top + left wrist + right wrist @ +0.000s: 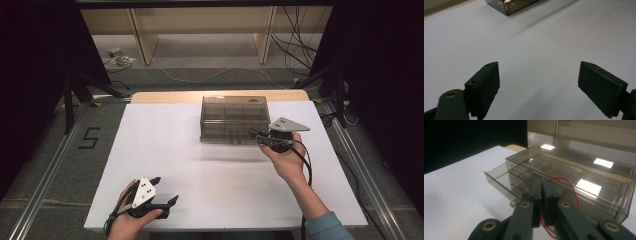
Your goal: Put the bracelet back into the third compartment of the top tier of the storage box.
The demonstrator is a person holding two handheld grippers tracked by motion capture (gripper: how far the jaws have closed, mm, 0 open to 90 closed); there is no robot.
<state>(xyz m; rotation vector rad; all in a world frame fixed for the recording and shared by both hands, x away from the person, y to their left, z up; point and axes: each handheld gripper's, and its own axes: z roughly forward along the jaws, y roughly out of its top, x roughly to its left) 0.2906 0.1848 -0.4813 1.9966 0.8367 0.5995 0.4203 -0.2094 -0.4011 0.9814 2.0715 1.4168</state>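
Note:
A smoky clear plastic drawer box [234,117] stands at the back middle of the white table [200,175]. In the right gripper view its lower drawer [499,178] is pulled partly out, with empty dividers inside. My right gripper [255,134] is at the box's front right corner. Its jaws [541,185] are shut on a thin red wire [564,181] that loops up and over the open drawer. My left gripper [166,189] rests low near the table's front left, open, with nothing between its jaws [539,70]. The box corner [509,5] lies far ahead of it.
Bare white table surface lies between the two grippers. Beyond the table's far wooden edge [220,95] are shelf legs [142,40] and loose cables [295,50] on the floor. Dark stands [70,95] flank the table, and a "5" mark [89,137] is on the floor at left.

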